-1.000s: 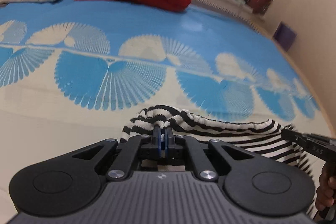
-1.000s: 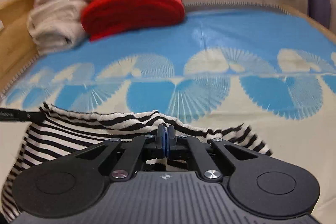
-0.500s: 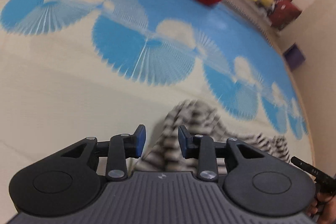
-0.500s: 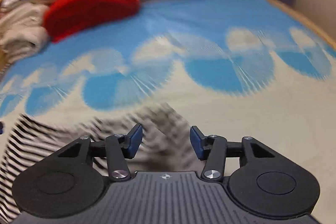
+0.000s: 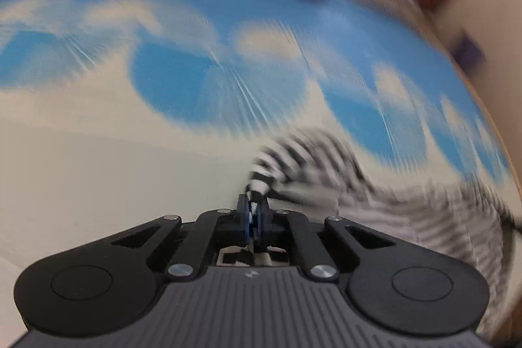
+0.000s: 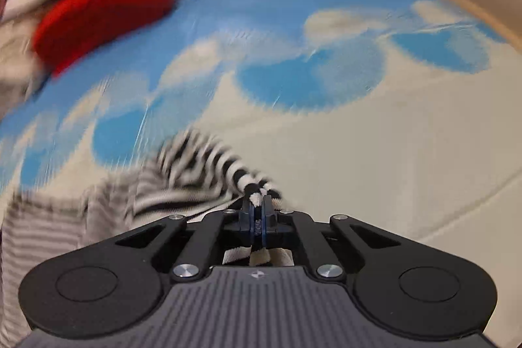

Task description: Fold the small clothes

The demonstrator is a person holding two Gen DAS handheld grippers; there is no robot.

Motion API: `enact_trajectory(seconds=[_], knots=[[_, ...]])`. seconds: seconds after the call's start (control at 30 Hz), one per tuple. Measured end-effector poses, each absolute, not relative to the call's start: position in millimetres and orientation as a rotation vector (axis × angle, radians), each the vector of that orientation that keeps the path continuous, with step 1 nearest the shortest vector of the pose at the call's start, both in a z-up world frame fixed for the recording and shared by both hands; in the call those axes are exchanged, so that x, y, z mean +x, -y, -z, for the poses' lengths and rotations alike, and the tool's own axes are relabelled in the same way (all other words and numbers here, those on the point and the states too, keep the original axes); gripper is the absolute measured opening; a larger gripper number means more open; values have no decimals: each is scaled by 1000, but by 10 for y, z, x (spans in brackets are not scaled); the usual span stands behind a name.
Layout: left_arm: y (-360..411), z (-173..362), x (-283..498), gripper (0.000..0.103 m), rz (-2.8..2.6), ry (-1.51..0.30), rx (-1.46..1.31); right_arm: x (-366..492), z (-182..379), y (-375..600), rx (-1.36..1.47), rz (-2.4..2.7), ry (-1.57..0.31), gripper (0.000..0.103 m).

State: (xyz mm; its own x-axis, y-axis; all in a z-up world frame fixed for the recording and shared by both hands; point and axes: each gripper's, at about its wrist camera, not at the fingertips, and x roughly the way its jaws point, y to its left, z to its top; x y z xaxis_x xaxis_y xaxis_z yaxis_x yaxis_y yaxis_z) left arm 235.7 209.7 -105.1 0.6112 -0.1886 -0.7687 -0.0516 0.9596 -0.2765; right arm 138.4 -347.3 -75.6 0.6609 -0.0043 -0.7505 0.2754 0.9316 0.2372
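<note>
Left tongs (image 5: 253, 212): clamped again on a pinch of the striped garment (image 5: 326, 165). Half a second back both pairs stood wide over the cloth; 1 second back they gripped it along its upper edge. So you have let go, shifted, and re-gripped.

Right tongs (image 6: 257, 217): same story, jaws pressed together with a bunched roll of black-and-white stripe pushing up between the blue pads. A strip of fabric also shows below the pads, inside the linkage, in both wrist views.

Garment: it runs from your left pair off to the right, and from your right pair off to the left, so it hangs or stretches between the 2 grips. The middle is too blurred to tell whether it is flat or doubled over.

Surroundings: the blue-and-cream patterned mat (image 5: 182, 87) lies under everything. The red folded pile (image 6: 101, 15) sits far back, well apart from the work.

Reading: heavy motion blur in both views suggests you are already carrying the new corners. My judgement is that 1 fold is laid and this fresh grip starts the next. Watch that the bunched pinches do not drag a lower layer along.
</note>
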Motion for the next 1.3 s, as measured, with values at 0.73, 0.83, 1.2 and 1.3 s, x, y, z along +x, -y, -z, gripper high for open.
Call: enact_trajectory(seconds=[0.73, 0.83, 1.2, 1.3], knots=[[-2370, 1084, 1517, 50, 303, -1320, -169, 598, 1031, 3581, 193, -209, -1259, 48], [-2378, 1156, 1351, 50, 339, -1345, -154, 510, 1097, 3504, 132, -222, -1277, 50], [-2662, 1201, 1267, 50, 303, -1397, -221, 497, 1084, 3418, 92, -245, -1290, 50], [-2549, 1304, 1254, 50, 361, -1430, -202, 505, 1114, 3438, 107, -235, -1296, 52]])
